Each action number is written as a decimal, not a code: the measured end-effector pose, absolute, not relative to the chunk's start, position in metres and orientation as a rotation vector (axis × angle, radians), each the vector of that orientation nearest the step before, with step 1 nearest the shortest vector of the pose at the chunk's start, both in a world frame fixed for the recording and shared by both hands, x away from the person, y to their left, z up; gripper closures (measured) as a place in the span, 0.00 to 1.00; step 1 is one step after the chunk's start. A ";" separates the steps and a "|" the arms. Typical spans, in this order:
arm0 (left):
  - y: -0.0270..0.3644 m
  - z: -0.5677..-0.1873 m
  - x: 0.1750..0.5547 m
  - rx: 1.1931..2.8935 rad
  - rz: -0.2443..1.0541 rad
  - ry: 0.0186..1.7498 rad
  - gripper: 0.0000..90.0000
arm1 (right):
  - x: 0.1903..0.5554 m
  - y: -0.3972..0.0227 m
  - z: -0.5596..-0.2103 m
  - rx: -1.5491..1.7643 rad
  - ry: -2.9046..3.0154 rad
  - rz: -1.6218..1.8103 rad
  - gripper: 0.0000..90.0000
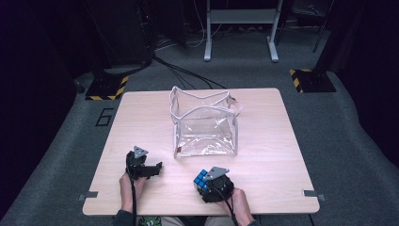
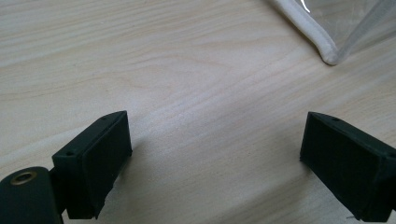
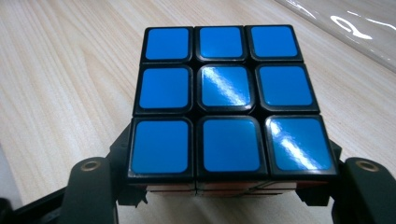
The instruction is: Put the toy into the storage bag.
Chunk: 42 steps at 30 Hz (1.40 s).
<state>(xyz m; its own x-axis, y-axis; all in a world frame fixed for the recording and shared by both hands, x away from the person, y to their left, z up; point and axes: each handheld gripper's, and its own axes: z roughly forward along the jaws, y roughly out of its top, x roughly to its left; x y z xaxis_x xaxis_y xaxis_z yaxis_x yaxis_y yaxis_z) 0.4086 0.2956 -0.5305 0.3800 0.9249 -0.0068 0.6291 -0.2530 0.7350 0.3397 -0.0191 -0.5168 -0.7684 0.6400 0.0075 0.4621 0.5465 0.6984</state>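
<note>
A puzzle cube (image 3: 224, 93) with a blue top face sits on the wooden table (image 1: 263, 141), near the front edge right of centre. My right gripper (image 3: 226, 186) is shut on the puzzle cube (image 1: 200, 179), one jaw against each side of its lower layer. The right gripper (image 1: 205, 183) points away from the person. Left of it, my left gripper (image 1: 153, 169) rests low over the table, aimed to the right. In the left gripper view the left gripper (image 2: 215, 154) stands open over bare wood, nothing between its jaws. A clear plastic bag (image 1: 205, 125) with white trim stands open at mid-table.
A corner of the clear bag (image 2: 327, 46) lies just ahead of the left gripper. Dark carpet surrounds the table, with a metal stand (image 1: 240, 28) and cables (image 1: 183, 73) beyond the far edge. Bare wood (image 1: 273, 117) spreads right of the bag.
</note>
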 end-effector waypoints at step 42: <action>0.296 -0.530 0.409 1.986 0.578 1.332 0.09 | 0.353 -0.035 -0.494 0.936 2.476 1.145 0.37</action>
<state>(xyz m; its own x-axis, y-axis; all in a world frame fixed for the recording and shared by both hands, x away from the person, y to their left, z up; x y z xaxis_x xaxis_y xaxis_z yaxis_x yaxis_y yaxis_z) 0.4085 0.2955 -0.5305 0.3814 0.9244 -0.0043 0.6283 -0.2558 0.7347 0.3526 -0.0352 -0.4944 -0.7599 0.6491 0.0351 0.4472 0.4828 0.7530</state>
